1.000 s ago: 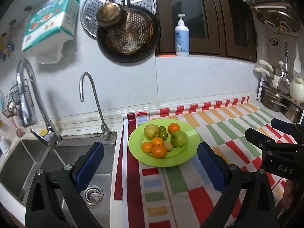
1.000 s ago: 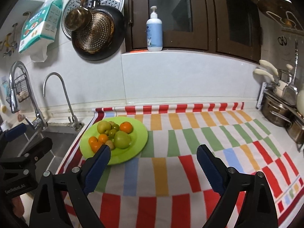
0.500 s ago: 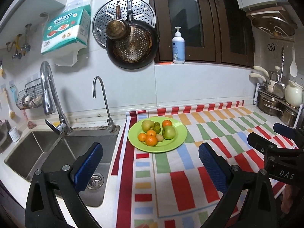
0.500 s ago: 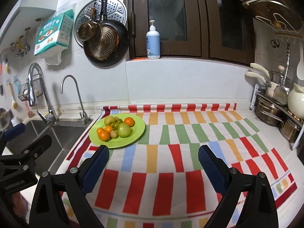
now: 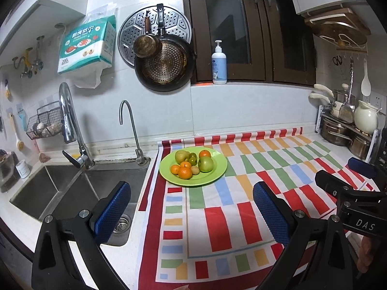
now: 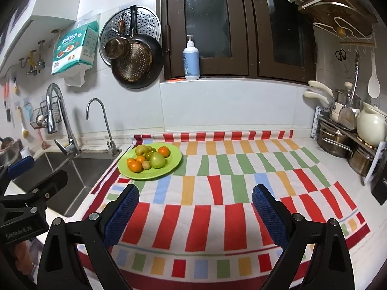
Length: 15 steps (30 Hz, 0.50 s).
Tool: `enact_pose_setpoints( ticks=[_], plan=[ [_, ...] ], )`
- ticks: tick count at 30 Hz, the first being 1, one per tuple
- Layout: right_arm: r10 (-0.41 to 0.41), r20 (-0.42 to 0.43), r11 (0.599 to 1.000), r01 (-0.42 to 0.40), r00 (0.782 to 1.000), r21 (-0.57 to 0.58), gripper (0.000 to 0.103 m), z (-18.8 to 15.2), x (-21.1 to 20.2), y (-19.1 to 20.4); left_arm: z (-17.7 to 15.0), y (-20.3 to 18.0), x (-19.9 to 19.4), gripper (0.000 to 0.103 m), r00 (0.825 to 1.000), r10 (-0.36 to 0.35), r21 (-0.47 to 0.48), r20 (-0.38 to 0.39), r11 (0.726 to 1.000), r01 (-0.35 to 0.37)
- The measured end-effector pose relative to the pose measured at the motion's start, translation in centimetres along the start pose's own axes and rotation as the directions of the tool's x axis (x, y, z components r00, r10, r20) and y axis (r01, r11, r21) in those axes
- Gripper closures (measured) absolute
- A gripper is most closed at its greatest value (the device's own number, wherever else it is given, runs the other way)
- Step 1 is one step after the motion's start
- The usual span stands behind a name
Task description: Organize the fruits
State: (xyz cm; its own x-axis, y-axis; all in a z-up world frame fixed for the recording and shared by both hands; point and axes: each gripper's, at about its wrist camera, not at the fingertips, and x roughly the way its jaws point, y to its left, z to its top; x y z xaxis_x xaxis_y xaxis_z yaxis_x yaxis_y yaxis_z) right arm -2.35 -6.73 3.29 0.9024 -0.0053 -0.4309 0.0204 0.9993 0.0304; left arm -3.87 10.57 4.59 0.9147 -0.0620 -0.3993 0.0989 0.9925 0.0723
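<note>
A green plate [image 5: 217, 169] [image 6: 174, 162] sits on the striped cloth [image 5: 217, 217] [image 6: 217, 205] near the sink. It holds several fruits: oranges [image 5: 185, 172] [image 6: 135, 166], a green apple [image 5: 206, 163] [image 6: 157, 160], a pear [image 5: 182, 155] [image 6: 142, 150], and small green fruits. My left gripper [image 5: 191, 210] is open and empty, held back from the plate above the counter's front. My right gripper [image 6: 196, 212] is open and empty, over the cloth to the right of the plate. Each gripper shows at the edge of the other's view.
A steel sink [image 5: 72, 188] [image 6: 72, 169] with two taps lies left of the plate. Pots and a white jug [image 5: 365, 120] [image 6: 370, 125] stand on a rack at the right. Pans [image 5: 164, 67] hang on the wall. A soap bottle [image 5: 219, 62] stands on the window ledge.
Both grippers have pulled back and up from the plate, so the plate looks smaller and farther. Both stay open. The fruits have not moved.
</note>
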Motion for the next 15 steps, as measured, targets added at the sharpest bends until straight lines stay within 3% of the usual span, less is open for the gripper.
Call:
enact_pose_setpoints(
  ticks=[15],
  plan=[
    [-0.005,0.014,1.000,0.005,1.000,-0.006,0.008,-1.1,-2.2,-1.3,-1.0,-1.1,-1.9,0.000,1.000,0.007,0.005,-0.001,1.000,-0.007]
  ],
)
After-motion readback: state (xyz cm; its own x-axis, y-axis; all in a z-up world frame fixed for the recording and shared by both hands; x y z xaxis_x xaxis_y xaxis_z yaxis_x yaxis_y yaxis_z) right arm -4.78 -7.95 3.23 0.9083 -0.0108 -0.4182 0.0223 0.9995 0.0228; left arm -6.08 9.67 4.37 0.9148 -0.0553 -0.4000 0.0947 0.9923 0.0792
